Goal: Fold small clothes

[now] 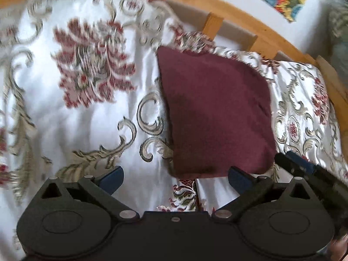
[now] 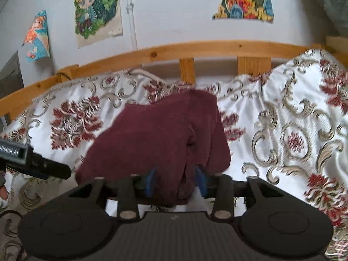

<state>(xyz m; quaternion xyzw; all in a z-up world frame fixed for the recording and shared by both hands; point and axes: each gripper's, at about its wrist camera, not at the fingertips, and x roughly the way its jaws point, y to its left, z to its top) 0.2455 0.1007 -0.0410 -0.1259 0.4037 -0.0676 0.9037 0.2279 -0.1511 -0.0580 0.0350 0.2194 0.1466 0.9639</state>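
The left claw (image 1: 175, 179) stands spread wide, with nothing between its blue fingers (image 1: 113, 177), just before the near edge of the folded maroon garment (image 1: 215, 113). That garment lies on the floral bedspread (image 1: 71, 119) of a wooden-railed bed (image 2: 152, 53). The right claw (image 2: 177, 181) is partly spread, and the garment's near edge lies loosely between its fingers.

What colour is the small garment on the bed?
The garment is plain dark maroon, seen best in the left wrist view.

Wooden bed rail (image 2: 195, 47), white wall (image 2: 169, 10), posters (image 2: 97, 10)
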